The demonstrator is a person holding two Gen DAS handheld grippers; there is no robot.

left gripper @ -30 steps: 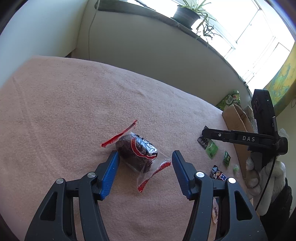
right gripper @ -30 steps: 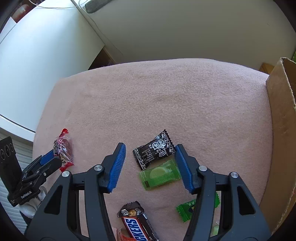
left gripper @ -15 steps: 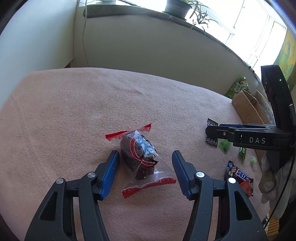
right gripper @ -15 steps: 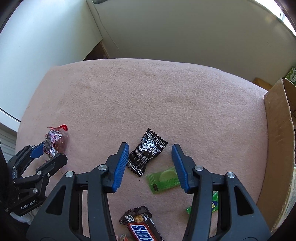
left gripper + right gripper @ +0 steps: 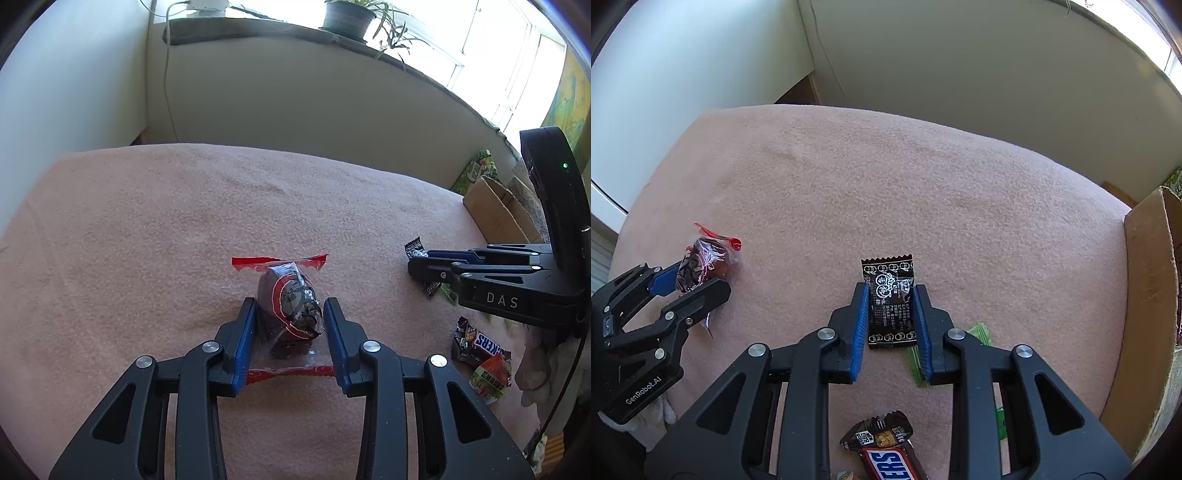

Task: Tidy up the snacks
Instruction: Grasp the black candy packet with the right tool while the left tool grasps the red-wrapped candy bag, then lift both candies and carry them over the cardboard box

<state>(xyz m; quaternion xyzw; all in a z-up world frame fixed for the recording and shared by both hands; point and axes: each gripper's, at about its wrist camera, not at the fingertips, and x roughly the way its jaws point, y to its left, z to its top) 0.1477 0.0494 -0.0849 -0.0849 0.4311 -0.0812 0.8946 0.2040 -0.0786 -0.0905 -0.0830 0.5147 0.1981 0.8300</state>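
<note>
My left gripper (image 5: 289, 306) is shut on a dark round snack in a clear wrapper with red ends (image 5: 290, 314), resting on the pink cloth. It also shows in the right wrist view (image 5: 701, 264), held by the left gripper (image 5: 698, 275). My right gripper (image 5: 889, 293) is shut on a black candy packet with white print (image 5: 889, 302), also on the cloth. In the left wrist view the right gripper (image 5: 421, 262) shows at the right with the black packet (image 5: 414, 250) at its tips.
A pink cloth (image 5: 886, 184) covers the table. A Snickers bar (image 5: 890, 461) (image 5: 480, 343) and green candies (image 5: 979, 332) lie near the right gripper. An open cardboard box (image 5: 1152, 295) (image 5: 495, 210) stands at the right edge. A wall runs behind.
Both grippers moved forward and closed: the left onto the red-ended wrapped snack, the right onto the black candy packet. Both were open around them before.
</note>
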